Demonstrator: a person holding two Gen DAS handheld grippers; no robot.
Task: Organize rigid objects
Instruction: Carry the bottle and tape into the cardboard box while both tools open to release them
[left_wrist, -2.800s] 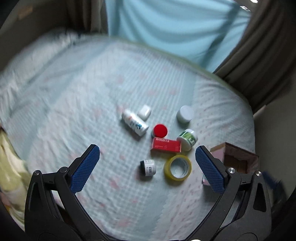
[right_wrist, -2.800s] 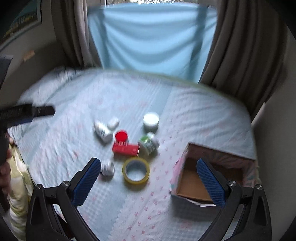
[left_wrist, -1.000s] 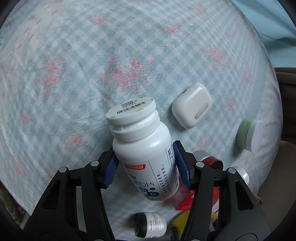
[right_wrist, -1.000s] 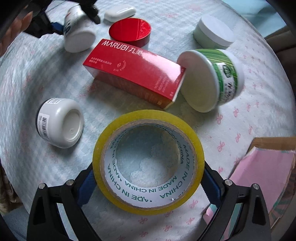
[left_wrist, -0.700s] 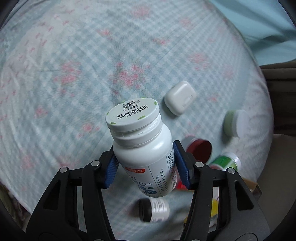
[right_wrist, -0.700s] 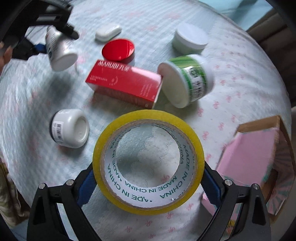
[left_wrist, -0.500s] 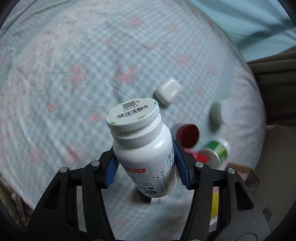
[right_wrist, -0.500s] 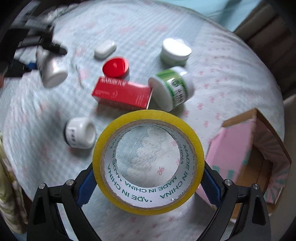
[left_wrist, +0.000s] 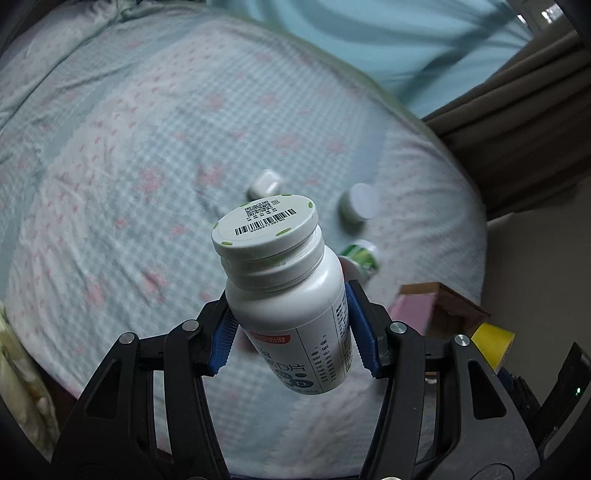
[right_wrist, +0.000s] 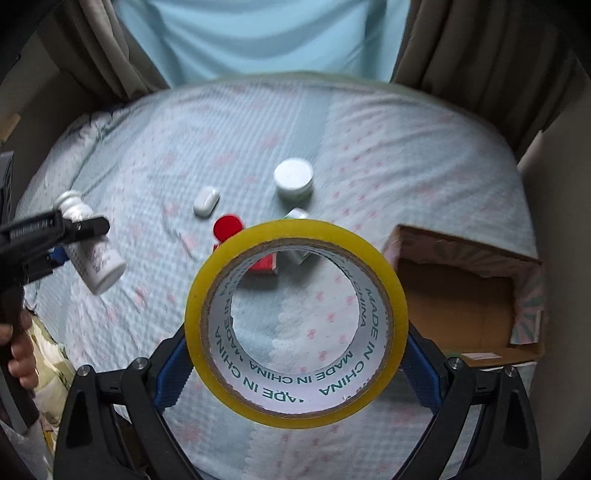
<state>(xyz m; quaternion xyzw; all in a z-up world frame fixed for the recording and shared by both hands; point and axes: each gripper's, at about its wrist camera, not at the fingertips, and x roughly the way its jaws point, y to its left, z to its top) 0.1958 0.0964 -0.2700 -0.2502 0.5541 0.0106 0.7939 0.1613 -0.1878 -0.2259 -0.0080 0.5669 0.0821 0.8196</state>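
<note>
Two grippers are loaded above the bed (right_wrist: 424, 155), whose checked cover carries the rest. At four o'clock in the right wrist view sits the open cardboard box (right_wrist: 458, 295). The right gripper (right_wrist: 295, 360) is clamped on the yellow tape roll (right_wrist: 295, 236), held in the air. The left gripper (left_wrist: 290, 332) grips the white pill bottle (left_wrist: 284, 295), cap pointing away, also aloft. On the cover lie a white-lidded jar (right_wrist: 293, 179), a green-labelled jar (left_wrist: 360, 254), a red lid (right_wrist: 226, 227) and, at eleven o'clock, a small white case (right_wrist: 206, 200).
</note>
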